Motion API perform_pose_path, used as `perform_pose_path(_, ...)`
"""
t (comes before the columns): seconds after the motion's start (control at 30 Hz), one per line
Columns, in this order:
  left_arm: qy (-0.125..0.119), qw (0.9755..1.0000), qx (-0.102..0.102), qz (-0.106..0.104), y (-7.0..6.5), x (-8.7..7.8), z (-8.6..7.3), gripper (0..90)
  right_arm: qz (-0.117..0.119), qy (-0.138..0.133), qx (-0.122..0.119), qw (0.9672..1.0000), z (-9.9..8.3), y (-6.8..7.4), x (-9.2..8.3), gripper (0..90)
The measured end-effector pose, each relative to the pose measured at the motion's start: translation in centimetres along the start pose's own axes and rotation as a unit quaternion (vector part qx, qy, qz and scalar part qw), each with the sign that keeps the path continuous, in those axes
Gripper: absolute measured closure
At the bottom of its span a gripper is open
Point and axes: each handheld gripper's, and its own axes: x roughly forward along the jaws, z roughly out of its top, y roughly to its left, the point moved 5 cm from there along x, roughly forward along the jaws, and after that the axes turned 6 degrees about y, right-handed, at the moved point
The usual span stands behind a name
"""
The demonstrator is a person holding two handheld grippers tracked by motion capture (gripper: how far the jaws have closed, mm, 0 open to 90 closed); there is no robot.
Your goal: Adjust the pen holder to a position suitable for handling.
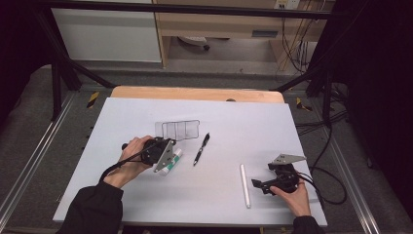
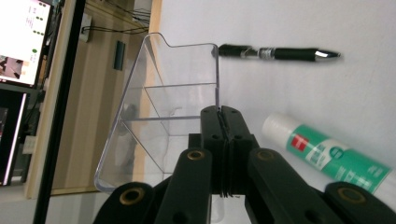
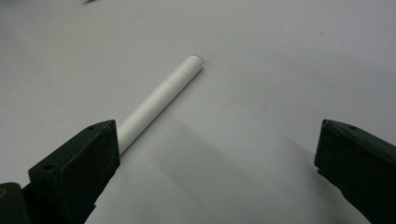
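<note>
A clear plastic organizer (image 1: 178,129) with several compartments lies on the white table (image 1: 146,195). My left gripper (image 1: 169,143) is at its near edge. In the left gripper view the left gripper (image 2: 222,114) has its jaws pressed together on the edge of the clear organizer (image 2: 173,93). A green-and-white glue stick (image 1: 173,161) lies beside that gripper, and a black pen (image 1: 201,149) lies to its right. My right gripper (image 1: 265,175) stands open near a white pen (image 1: 245,185). In the right gripper view the white pen (image 3: 161,95) runs past the left jaw of the right gripper (image 3: 217,158), untouched.
In the left gripper view the black pen (image 2: 275,52) lies beyond the organizer and the glue stick (image 2: 327,154) lies at the right. A wooden strip (image 1: 195,92) borders the table's far edge. Black frame posts and cables (image 1: 316,146) stand around it.
</note>
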Motion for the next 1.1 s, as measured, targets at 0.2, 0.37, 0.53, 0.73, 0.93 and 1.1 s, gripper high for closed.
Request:
perform_pose_path(0.2,-0.019,0.9996,-0.020,-0.010,-0.2,0.6,0.1,88.4,0.000,0.000,-0.003,1.0000,0.0,0.0,0.0,0.8)
perform_pose_path(0.37,-0.014,0.9987,-0.048,-0.010,0.6,0.6,-1.0,87.4,0.000,0.000,-0.002,1.0000,0.0,0.0,0.0,0.8)
perform_pose_path(0.53,-0.015,0.9959,-0.088,-0.014,1.6,0.6,-2.8,89.5,0.001,0.001,-0.001,1.0000,0.0,0.0,0.0,0.8)
perform_pose_path(0.73,0.007,0.9933,-0.112,-0.028,2.3,1.4,-4.3,89.4,0.002,0.003,-0.004,1.0000,0.0,0.1,0.1,0.7)
perform_pose_path(0.93,0.007,0.9893,-0.141,-0.035,2.2,1.7,-4.3,89.4,0.001,0.003,-0.004,1.0000,0.1,0.0,0.0,0.7)
perform_pose_path(1.1,-0.011,0.9853,-0.167,-0.035,3.1,1.0,-3.3,89.2,0.000,0.001,-0.004,1.0000,0.1,0.1,0.0,0.7)
